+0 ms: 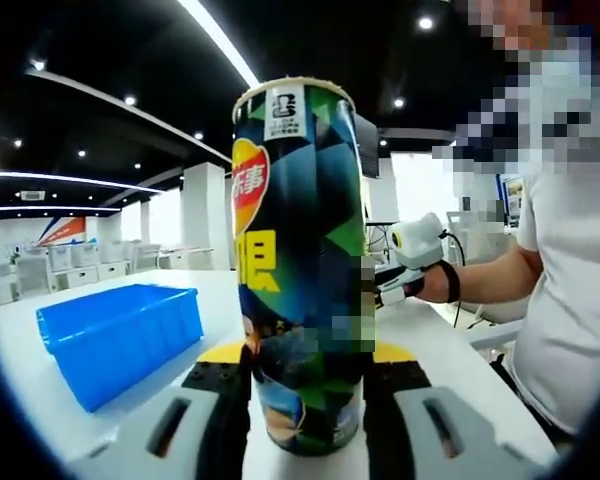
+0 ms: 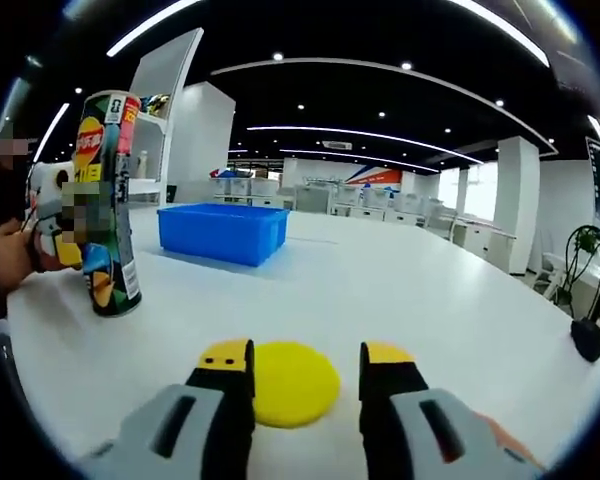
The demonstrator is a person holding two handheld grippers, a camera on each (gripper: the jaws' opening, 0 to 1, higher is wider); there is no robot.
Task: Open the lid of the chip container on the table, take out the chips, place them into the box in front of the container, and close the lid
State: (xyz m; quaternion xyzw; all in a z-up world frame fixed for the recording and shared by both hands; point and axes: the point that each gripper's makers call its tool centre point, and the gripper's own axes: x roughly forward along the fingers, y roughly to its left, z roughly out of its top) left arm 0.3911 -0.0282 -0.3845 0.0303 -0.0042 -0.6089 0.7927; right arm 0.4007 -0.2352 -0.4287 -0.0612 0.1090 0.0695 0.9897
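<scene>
Clenched around the lower part of the chip can (image 1: 302, 260), the left claw (image 1: 305, 405) holds it upright on the white worktop (image 1: 40, 400), one jaw on each side of its base. Its wrapper is dark with blue and green facets, a red and yellow logo and yellow characters; part of the print is blurred. From this low angle the can's top rim shows pale, and whether a lid sits on it is hard to judge. To one side stands the blue box (image 1: 120, 335), apart from the can.

Between the jaws of the right claw (image 2: 305, 380), which stand apart and released, lies a round yellow lid (image 2: 295, 383) flat on the worktop; its near edge is hidden. Farther off are the can (image 2: 108, 205) and the box (image 2: 223, 232).
</scene>
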